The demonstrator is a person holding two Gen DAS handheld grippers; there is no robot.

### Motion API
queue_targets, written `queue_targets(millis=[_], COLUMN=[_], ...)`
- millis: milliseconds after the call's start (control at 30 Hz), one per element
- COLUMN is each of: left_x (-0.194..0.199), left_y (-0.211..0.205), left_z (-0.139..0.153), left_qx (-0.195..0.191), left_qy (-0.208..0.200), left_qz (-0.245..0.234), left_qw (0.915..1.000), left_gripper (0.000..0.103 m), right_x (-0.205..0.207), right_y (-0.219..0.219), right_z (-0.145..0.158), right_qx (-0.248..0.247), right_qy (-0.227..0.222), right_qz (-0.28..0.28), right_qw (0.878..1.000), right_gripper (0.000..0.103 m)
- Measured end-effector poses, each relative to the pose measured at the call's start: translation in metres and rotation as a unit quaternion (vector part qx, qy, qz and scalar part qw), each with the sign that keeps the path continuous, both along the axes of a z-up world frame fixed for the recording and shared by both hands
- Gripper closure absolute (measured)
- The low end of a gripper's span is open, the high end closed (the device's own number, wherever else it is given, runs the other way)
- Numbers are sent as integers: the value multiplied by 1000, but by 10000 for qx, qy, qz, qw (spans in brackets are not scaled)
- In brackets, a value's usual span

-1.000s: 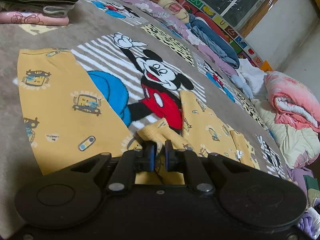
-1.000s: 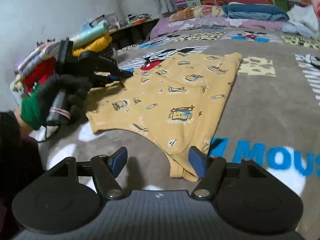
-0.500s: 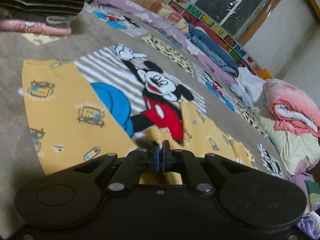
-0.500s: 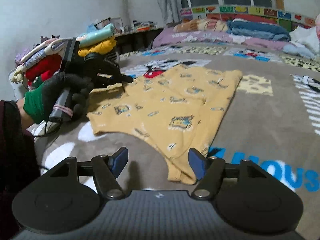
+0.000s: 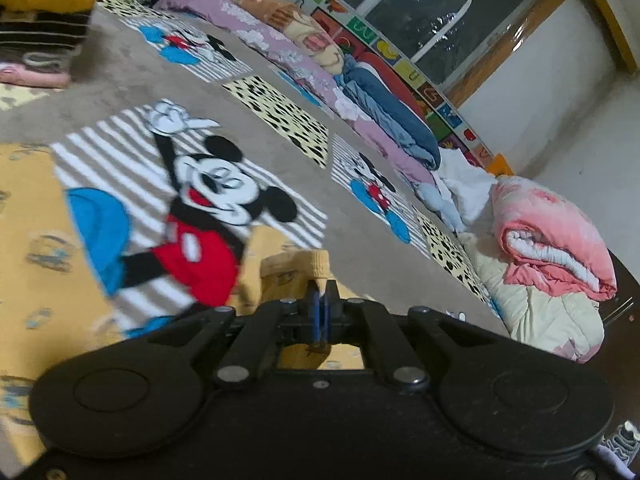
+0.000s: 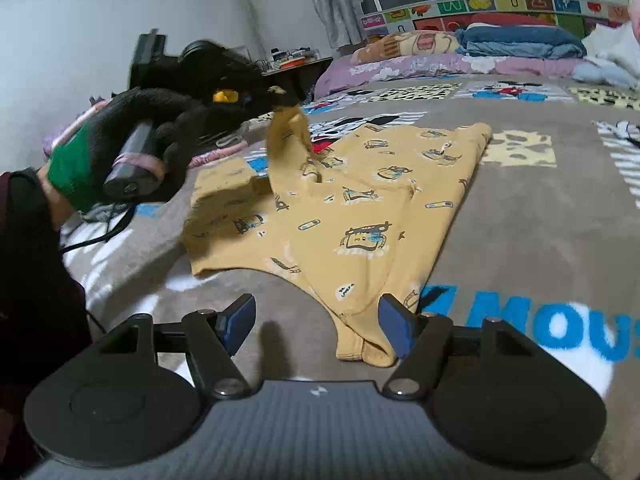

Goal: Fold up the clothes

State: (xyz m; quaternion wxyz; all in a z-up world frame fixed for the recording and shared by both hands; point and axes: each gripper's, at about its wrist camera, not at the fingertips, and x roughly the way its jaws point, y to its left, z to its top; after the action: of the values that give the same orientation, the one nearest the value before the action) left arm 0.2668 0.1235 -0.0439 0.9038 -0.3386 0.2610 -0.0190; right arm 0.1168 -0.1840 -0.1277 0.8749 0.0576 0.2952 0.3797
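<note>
A yellow child's garment with small cartoon prints (image 6: 360, 208) lies spread on a grey Mickey Mouse blanket (image 6: 540, 208). My left gripper (image 5: 321, 305) is shut on the garment's ribbed cuff (image 5: 296, 268) and holds it lifted above the blanket. In the right wrist view the left gripper (image 6: 276, 92) hangs the sleeve (image 6: 286, 136) up in the air. My right gripper (image 6: 316, 322) is open and empty, low over the blanket, with the garment's near corner (image 6: 364, 344) just by its right finger.
Stacks of folded clothes (image 5: 36, 20) stand at the far left. Rolled quilts and pillows (image 5: 360, 92) line the wall under the window. A pink rolled quilt (image 5: 548, 236) lies at the right. A gloved hand (image 6: 132, 144) holds the left gripper's handle.
My left gripper closed on the cuff and lifted it up off the blanket, pulling the sleeve with it. The right gripper stayed open and nearly still.
</note>
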Motion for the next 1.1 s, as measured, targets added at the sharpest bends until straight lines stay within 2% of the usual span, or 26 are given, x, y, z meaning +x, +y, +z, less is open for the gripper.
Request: queue_targets(millis=[300,433,533,667,833,1100], left_x=[58,80,92,99,106,122], left_y=[-56,-79,-96,-112,-134,-156], left_z=[4,2,-5,-13,-16,-28], left_qx=[179,511,908,1095,1538,2001], left_qy=[278,384,464,502,470,603], left_qz=[-136,-261,-358,-533,-748,-883], left_qw=[9994,9976,9941,9913,9841,9739], left_gripper=[103,103,103,103,103,103], right_x=[-3,-2,-1,-1,-5,-5], right_y=[-2,-4,-5,-7,-4,-2], right_z=[-1,-1,-1,-1,0,0], right_qx=[48,122,173,186,82,28], right_qy=[-46,9,54,65,-15,-39], right_qz=[55,53,52,65,129,155], right_qw=[10000,9999,9998,9998,9999,9999], right_gripper=[35,35,35,35,34,34])
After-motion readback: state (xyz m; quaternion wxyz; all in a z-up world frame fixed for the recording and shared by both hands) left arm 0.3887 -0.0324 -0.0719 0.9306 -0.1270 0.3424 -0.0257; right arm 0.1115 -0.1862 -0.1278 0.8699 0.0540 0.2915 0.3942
